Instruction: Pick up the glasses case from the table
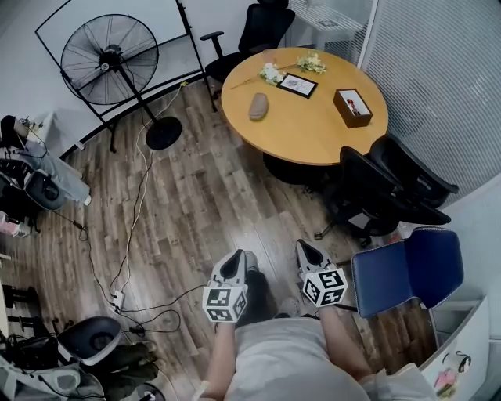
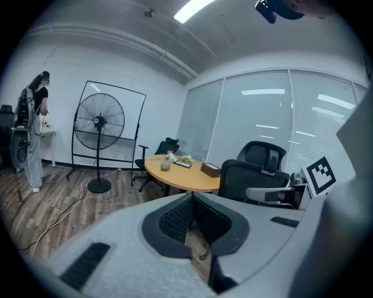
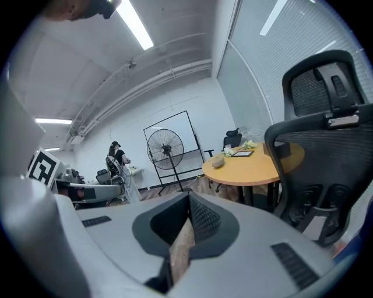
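Glasses case (image 1: 258,106) on round table (image 1: 313,141), well beyond left claw (image 1: 237,258), right claw (image 1: 305,249)

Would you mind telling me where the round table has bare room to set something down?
The near half of the round table, between the glasses case and the brown box, is bare. The far edge is crowded with flowers and a picture frame. Black chairs flank that near edge.

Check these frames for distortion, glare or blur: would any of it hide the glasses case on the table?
Head view: evenly lit, sharp, edges bowed by the wide lens; the glasses case reads clearly on the round table. Left gripper view: heavy fisheye, black corners, the ceiling light blown out, the case tiny. Right gripper view: same fisheye, bright ceiling strip, the case small but distinct.
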A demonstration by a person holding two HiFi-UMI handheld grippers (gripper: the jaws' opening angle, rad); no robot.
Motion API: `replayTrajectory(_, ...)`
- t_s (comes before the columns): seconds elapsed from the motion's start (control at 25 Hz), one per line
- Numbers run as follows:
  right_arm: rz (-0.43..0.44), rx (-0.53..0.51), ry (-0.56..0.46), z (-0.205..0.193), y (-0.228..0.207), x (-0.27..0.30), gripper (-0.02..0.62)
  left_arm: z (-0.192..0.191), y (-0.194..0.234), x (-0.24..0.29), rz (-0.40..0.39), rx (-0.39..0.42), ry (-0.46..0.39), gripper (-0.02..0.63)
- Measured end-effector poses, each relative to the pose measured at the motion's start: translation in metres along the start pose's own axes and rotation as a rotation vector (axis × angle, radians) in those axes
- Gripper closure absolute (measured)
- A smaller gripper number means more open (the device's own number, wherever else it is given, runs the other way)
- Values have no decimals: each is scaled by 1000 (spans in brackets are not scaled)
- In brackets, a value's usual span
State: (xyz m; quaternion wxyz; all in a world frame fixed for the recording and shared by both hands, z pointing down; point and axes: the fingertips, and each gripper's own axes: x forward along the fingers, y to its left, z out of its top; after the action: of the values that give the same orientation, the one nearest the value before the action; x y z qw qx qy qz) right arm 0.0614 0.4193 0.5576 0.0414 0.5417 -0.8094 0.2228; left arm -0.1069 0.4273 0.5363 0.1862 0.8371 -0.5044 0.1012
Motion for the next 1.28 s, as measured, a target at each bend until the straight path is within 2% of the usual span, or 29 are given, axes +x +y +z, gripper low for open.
replayTrajectory(0.16, -18, 45, -13, 8, -3, 16, 598, 6, 15, 8, -15, -28, -18, 594)
replayTrajectory(0.36, 66, 59, -5, 22, 7, 39, 600, 25, 34, 28, -24, -39, -33, 588)
replayTrajectory(0.52, 90, 9, 40, 30, 11, 69, 600, 42, 52, 53, -23, -42, -35, 559)
replayTrajectory(0.8, 92, -18, 53, 51, 2, 128, 597, 74, 90, 104, -24, -31, -31, 529)
replayTrajectory(1.28, 62, -8, 54, 82, 3, 215, 481, 115, 158, 166, -56, -52, -24, 494)
